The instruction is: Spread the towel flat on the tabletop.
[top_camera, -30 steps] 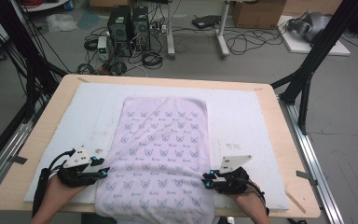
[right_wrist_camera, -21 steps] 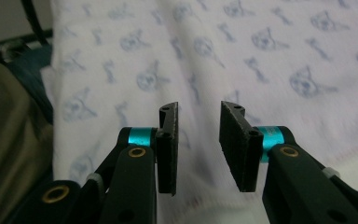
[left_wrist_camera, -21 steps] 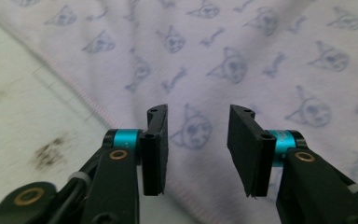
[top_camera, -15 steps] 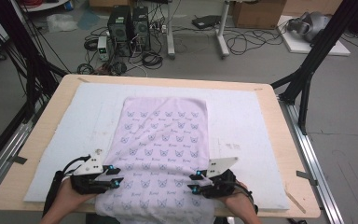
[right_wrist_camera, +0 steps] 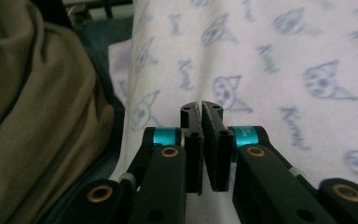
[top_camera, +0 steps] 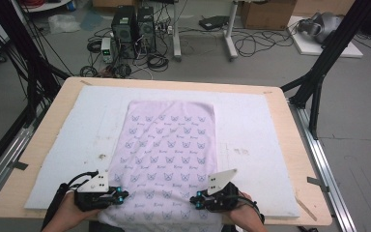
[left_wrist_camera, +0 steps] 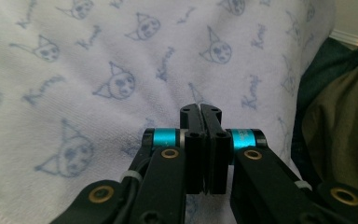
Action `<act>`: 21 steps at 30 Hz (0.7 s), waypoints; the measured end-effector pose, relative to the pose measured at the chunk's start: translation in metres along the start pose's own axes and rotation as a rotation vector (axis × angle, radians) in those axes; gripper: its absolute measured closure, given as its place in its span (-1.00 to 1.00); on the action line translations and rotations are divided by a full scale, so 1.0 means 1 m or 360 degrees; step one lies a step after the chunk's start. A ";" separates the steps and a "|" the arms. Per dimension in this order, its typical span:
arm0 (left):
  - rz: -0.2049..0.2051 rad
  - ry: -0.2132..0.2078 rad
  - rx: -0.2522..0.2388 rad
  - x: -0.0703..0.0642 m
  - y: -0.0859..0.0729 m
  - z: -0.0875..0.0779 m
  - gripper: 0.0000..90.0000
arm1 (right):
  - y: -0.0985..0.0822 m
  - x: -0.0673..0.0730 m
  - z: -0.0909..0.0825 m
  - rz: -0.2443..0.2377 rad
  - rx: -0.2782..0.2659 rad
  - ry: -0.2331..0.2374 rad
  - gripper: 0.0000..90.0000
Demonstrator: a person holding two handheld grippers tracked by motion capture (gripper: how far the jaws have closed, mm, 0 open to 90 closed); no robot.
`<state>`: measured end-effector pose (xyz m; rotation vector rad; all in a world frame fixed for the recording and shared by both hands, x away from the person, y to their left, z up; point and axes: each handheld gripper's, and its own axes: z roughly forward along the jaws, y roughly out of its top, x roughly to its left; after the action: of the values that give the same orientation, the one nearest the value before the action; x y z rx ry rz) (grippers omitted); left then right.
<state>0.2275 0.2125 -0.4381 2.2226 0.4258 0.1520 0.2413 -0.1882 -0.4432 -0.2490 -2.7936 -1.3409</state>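
A pale lilac cloth [top_camera: 166, 140] printed with small cat faces lies flat on a white mat [top_camera: 77, 130]; its near end hangs over the table's front edge. My left gripper [top_camera: 121, 195] lies level at the cloth's near left edge, pointing right. My right gripper [top_camera: 194, 201] lies over the near right part, pointing left. Both sets of jaws have just been closing. In the left gripper view the left gripper [left_wrist_camera: 200, 108] has its jaws pressed together, tips on the cloth [left_wrist_camera: 98, 56]. In the right gripper view the right gripper [right_wrist_camera: 201, 106] is likewise shut, tips pinching the cloth [right_wrist_camera: 284, 70].
The mat covers most of a wooden table [top_camera: 43, 140]. Black frame posts stand at the table's left and right. Computers and cables sit on the floor beyond. The person's olive clothing [right_wrist_camera: 28, 93] is close behind the table's near edge.
Both hands have slid inward from the mat beside the cloth onto its near corners. Their jaws went from parted to shut.
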 end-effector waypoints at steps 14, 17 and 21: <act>-0.0162 0.0278 -0.0196 0.061 0.033 0.002 0.10 | 0.003 -0.062 -0.042 0.0257 -0.0195 -0.0437 0.11; -0.0180 0.0306 -0.0214 0.074 0.040 0.006 0.05 | 0.004 -0.074 -0.046 0.0268 -0.0201 -0.0477 0.03; -0.0207 0.0333 -0.0234 0.090 0.050 0.011 0.01 | 0.005 -0.091 -0.049 0.0288 -0.0203 -0.0509 -0.07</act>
<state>0.3268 0.2073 -0.4101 2.0349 0.6509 0.3377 0.3296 -0.2348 -0.4173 -0.7646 -2.8398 -1.5570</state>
